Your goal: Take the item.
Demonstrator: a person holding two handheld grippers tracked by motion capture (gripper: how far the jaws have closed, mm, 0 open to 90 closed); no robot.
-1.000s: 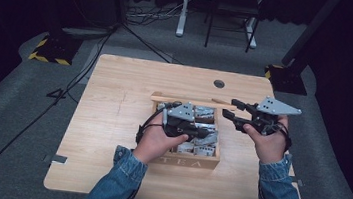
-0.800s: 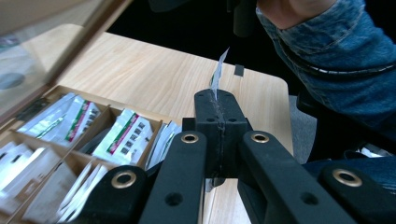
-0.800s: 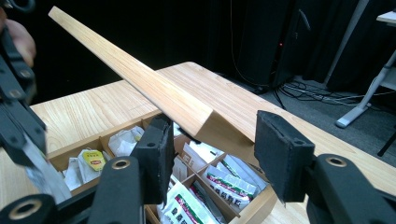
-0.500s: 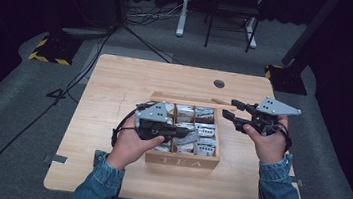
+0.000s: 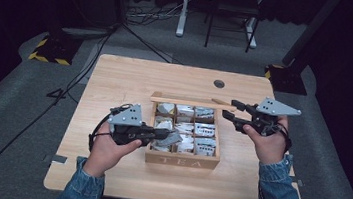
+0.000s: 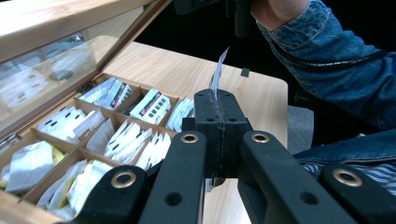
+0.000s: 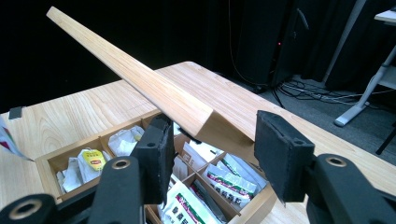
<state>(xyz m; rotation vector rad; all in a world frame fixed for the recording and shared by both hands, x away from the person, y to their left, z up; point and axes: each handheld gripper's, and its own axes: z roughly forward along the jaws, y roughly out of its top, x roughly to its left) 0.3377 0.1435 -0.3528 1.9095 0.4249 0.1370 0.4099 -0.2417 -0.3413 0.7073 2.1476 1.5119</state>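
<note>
The left gripper (image 6: 218, 135) has its jaws pressed together on a tea bag packet (image 6: 218, 70), whose thin edge sticks up just beyond the pads. The packet hangs over the near left corner of the tea box (image 5: 181, 159), clear of the compartments. To finish the step well, the person should lift it straight up and away, keeping the pinch firm so the slim paper does not slip. Farther off, the right gripper (image 7: 210, 154) stands spread, its jaws either side of the raised wooden lid (image 7: 135, 81), which it should hold steady.
</note>
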